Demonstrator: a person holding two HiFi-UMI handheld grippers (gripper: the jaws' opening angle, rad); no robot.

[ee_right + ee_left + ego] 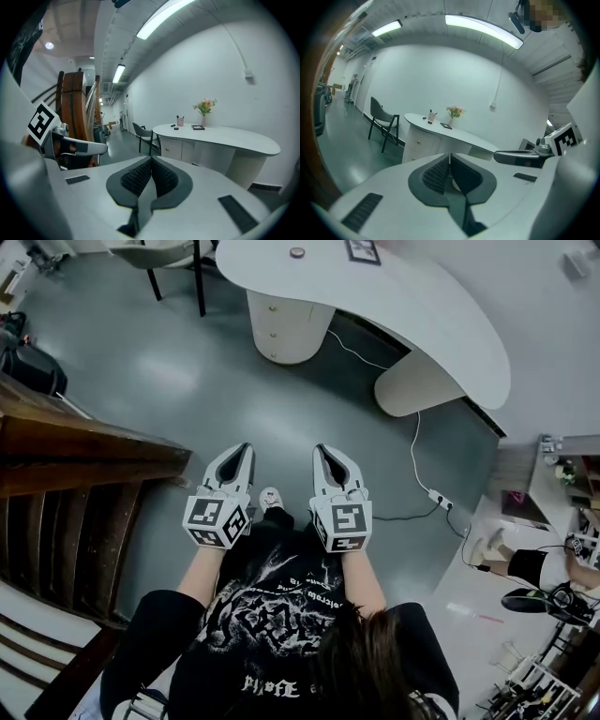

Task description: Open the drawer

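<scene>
1. While both grippers hang well short of the desk [422, 310], nothing is engaged. The left gripper [244, 450] has its jaws pressed together on nothing, and the right gripper [322, 450] is the same: closed, empty.
2. Target: the drawer stack [279, 329] under the desk's left end as the head view shows it, with small round knobs [169, 149] on the fronts. It is well apart from both grippers, with bare floor [187, 381] between.
3. Step in hand, my read: the approach. No contact yet.
4. Use one gripper. The right gripper view looks more squarely at the drawer fronts, so I'd lead with the right.
5. Spread the jaws before reaching a knob, not at it.
6. Come in level and square to the front with one pad on either side of the knob. Clamp, then pull straight out along the runner with no twist.
7. Risks:
   - The knob is small and the pads could slip off, so seat it deep before pulling.
   - The chair [144, 135] stands near that end of the desk.
   - A cable [414, 451] trails on the floor off the other end. Route between them.
8. Which drawer is meant isn't specified. The top one looks like the easiest reach.
</scene>
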